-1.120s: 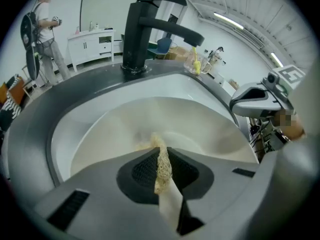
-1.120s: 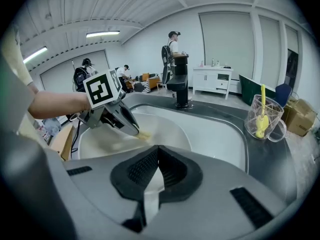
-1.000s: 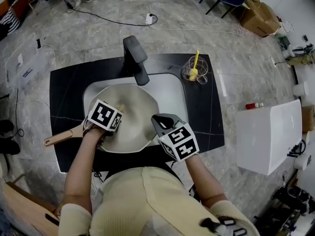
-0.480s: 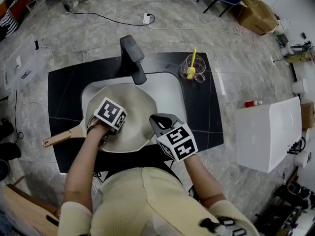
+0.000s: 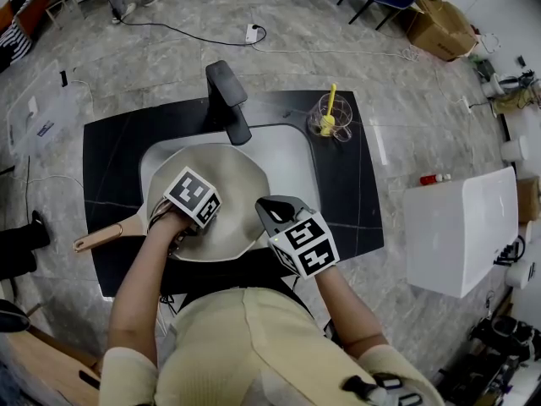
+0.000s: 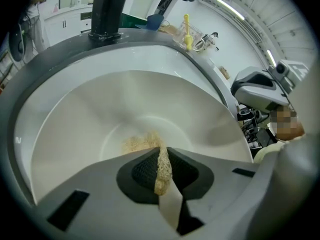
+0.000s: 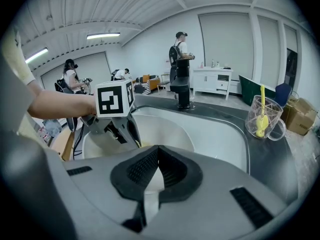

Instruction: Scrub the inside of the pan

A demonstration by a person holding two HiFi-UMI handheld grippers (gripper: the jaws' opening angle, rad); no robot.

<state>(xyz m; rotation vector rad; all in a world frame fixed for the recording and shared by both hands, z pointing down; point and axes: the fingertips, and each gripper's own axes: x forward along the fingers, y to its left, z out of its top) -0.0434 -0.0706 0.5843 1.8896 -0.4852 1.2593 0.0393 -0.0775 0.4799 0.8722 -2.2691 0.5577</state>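
Note:
A pale beige pan (image 5: 232,176) lies tilted in the sink, its wooden handle (image 5: 106,237) pointing to the left over the counter. My left gripper (image 5: 201,200) reaches down into the pan and is shut on a tan fibrous scrubber (image 6: 142,143), whose free end presses on the pan's floor (image 6: 150,99). My right gripper (image 5: 269,211) sits at the pan's near right rim; its jaws (image 7: 157,151) are closed with a pale strip of the rim between them. The left gripper's marker cube (image 7: 115,99) shows over the pan in the right gripper view.
White sink (image 5: 296,155) set in a black counter (image 5: 110,150), with a black faucet (image 5: 230,100) at its back. A clear cup with a yellow brush (image 5: 331,117) stands at the back right. A white cabinet (image 5: 461,231) is to the right. People stand in the background (image 7: 179,51).
My left gripper has slid a little to the right across the pan's floor with the scrubber. The right gripper and the pan have barely moved.

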